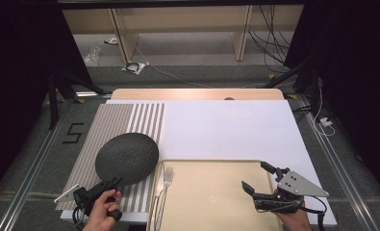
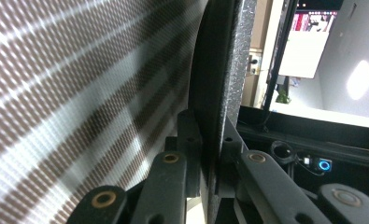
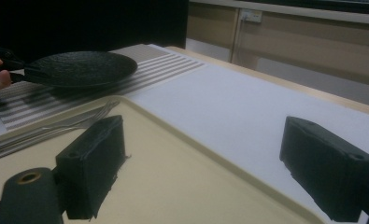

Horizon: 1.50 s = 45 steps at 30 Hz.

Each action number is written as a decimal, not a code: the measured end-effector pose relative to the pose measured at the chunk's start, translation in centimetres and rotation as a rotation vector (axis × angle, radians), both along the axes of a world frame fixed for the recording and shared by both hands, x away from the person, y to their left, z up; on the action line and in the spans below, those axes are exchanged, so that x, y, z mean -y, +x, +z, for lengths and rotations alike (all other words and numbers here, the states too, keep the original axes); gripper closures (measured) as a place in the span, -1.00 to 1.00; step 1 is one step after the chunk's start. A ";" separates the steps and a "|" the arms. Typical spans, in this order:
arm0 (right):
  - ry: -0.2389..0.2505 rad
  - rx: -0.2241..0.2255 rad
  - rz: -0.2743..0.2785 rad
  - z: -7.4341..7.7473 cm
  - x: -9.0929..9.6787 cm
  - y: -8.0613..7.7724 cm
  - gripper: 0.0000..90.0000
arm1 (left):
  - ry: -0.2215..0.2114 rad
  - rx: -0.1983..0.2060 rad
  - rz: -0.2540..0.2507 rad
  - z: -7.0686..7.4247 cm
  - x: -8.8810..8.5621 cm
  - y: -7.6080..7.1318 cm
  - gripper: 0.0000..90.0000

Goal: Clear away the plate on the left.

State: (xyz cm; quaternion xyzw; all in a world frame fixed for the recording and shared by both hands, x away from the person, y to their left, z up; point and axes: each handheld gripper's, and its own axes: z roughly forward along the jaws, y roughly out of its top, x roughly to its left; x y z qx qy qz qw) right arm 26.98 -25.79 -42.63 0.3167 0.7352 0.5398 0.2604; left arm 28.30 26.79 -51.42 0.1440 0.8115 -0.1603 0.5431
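while your left gripper (image 1: pixel 114 183) pinches the black plate (image 1: pixel 127 158) by its rim, lower left, carry it over the striped mat (image 1: pixel 111 126); right gripper (image 1: pixel 257 179) waits wide open, empty, above the tray (image 1: pixel 211 192).

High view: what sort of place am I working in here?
Probably a lab test bench set up as a dining spot: a striped placemat, black plate and fork on a tray, with loose cables behind.

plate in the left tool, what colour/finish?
Black plate with a ridged, textured surface, clearest in the high view; left tool grips its rim.
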 end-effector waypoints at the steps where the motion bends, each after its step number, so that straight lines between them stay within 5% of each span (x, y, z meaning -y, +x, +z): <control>1: 0.000 0.000 0.000 0.0 0.0 0.0 -0.67 | 0.000 0.005 -0.007 0.0 0.1 0.0 0.87; 45: 0.001 -0.002 0.001 -0.1 0.0 0.0 -0.66 | 0.012 0.074 -0.293 1.6 4.9 -0.6 0.84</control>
